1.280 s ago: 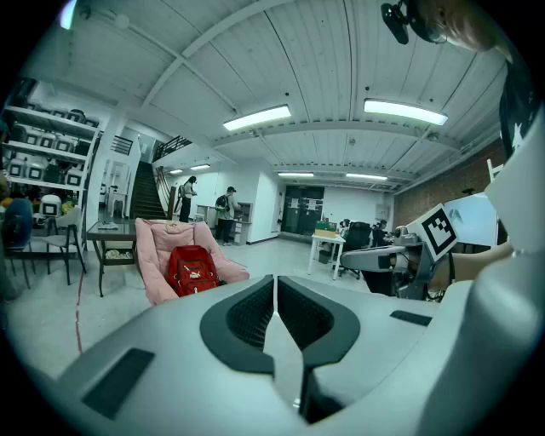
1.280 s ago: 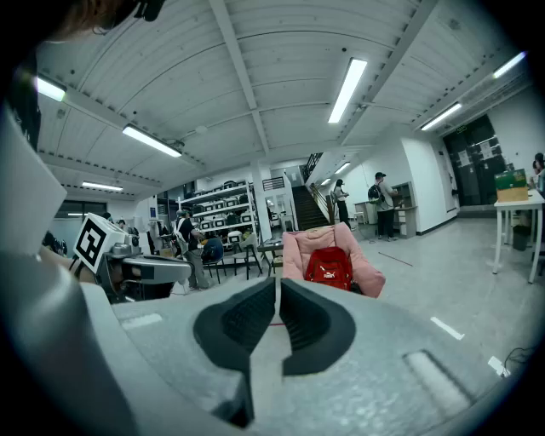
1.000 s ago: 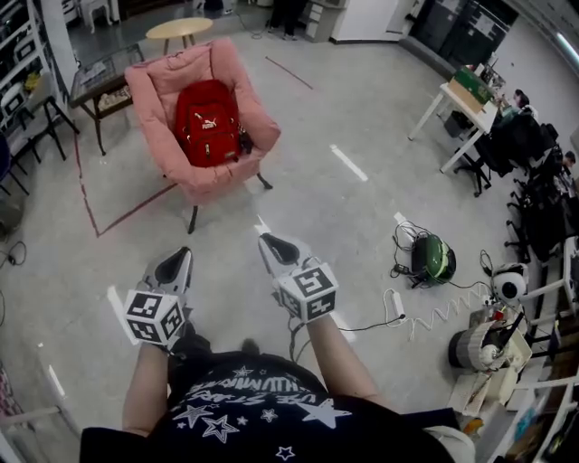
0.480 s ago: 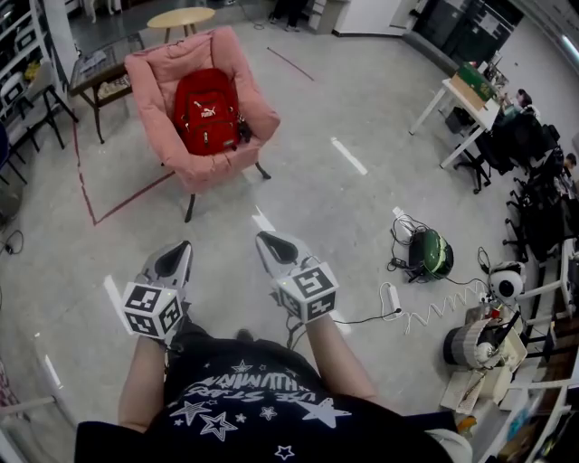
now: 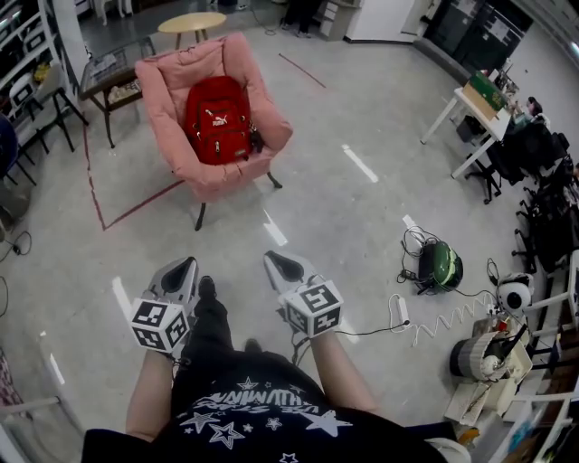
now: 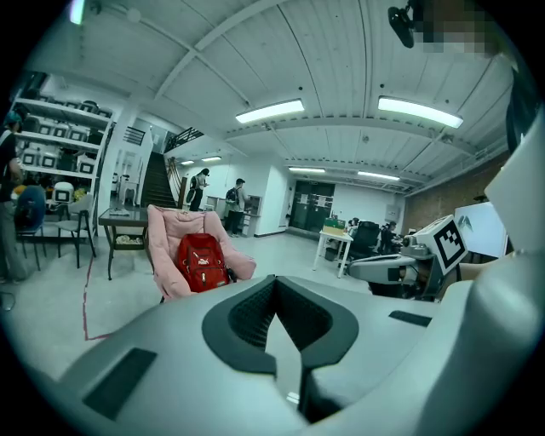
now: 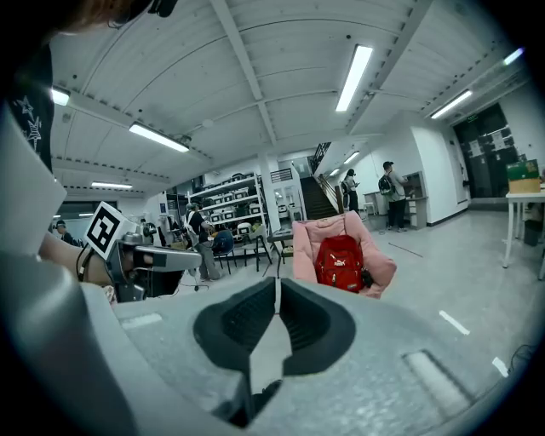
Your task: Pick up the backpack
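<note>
A red backpack (image 5: 218, 119) stands upright on the seat of a pink armchair (image 5: 169, 86), far ahead of me across the floor. It also shows in the left gripper view as the same backpack (image 6: 202, 262) and in the right gripper view (image 7: 339, 261). My left gripper (image 5: 187, 264) is held low in front of my body, jaws shut, nothing between them. My right gripper (image 5: 270, 259) is beside it, likewise shut and empty. Both point toward the chair and are well short of it.
A dark side table (image 5: 106, 77) and a round wooden table (image 5: 191, 22) stand behind the chair. A white desk (image 5: 470, 108), a green device with cables (image 5: 441, 265) and office chairs fill the right side. Shelving lines the left wall. People stand in the distance.
The armchair and backpack have shifted slightly right and down in the head view. Both grippers sit a little lower in the picture. A leg has stepped forward between them.
</note>
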`<state>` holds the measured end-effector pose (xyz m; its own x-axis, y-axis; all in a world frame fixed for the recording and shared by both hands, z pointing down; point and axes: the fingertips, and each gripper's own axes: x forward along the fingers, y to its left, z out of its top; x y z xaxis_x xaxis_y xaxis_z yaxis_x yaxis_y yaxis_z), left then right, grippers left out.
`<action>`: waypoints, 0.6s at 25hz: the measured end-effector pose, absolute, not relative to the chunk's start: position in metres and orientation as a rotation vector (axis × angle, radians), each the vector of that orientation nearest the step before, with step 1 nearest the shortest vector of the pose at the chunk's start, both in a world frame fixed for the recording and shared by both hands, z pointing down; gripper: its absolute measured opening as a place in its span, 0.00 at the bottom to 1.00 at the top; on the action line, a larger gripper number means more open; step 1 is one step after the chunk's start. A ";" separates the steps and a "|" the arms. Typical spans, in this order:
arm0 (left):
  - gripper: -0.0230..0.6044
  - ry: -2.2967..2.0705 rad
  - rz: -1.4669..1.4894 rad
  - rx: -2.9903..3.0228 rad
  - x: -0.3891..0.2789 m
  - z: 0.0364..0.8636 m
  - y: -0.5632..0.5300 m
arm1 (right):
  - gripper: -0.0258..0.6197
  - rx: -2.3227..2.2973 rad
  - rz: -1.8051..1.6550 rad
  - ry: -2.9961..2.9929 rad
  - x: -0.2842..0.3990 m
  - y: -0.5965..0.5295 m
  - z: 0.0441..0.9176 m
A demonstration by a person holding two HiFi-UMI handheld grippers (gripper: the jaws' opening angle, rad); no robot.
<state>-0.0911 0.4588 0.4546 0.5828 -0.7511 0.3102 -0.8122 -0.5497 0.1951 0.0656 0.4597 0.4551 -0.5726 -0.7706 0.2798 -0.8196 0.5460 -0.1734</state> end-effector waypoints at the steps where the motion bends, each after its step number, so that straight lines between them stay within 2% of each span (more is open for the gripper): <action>1: 0.05 -1.275 0.267 2.488 -0.095 0.458 0.453 | 0.07 1.350 0.433 -2.599 0.063 0.457 0.458; 9: 0.05 -1.208 0.255 2.501 -0.111 0.472 0.371 | 0.07 1.465 0.485 -2.511 0.069 0.381 0.471; 15: 0.05 -1.210 0.249 2.436 -0.142 0.493 0.281 | 0.07 1.472 0.525 -2.450 0.048 0.297 0.488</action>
<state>-0.1418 0.2810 0.4933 0.6076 -0.7212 0.3326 -0.7940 -0.5409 0.2776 0.0482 0.2970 0.4885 -0.4664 -0.8003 0.3768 -0.8845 0.4294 -0.1827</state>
